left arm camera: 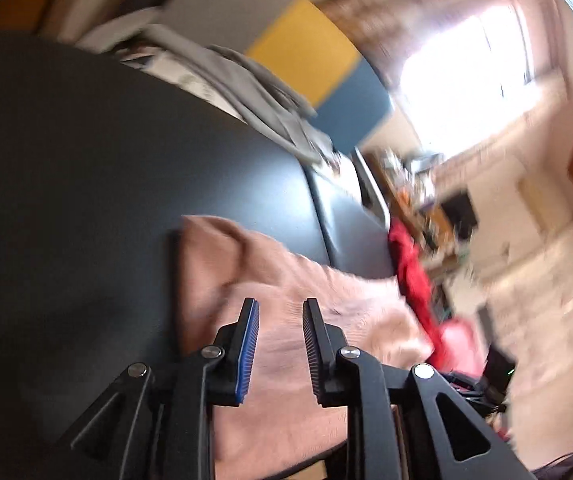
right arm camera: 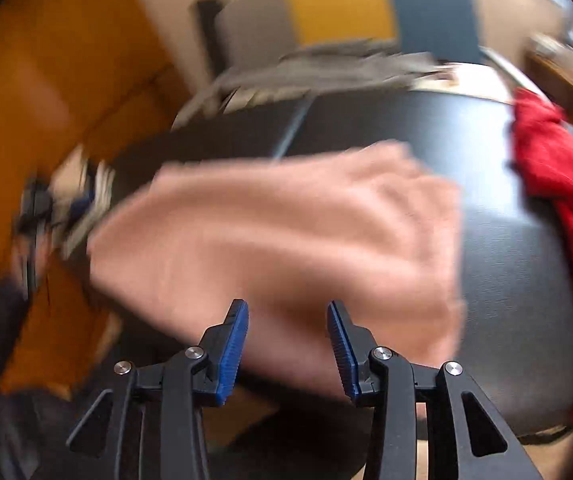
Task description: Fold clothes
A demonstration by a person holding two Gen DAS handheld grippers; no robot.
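Looking along the left gripper point(left arm camera: 280, 312), its fingers stand apart and empty just over the pink garment point(left arm camera: 286, 312), which lies rumpled on the dark table point(left arm camera: 86, 160) beside a red cloth point(left arm camera: 410, 276).

From the right wrist, the right gripper point(right arm camera: 287, 314) is likewise spread and empty above the same garment point(right arm camera: 278, 232). It looks soft, light and limp, best pinched at an edge or corner.
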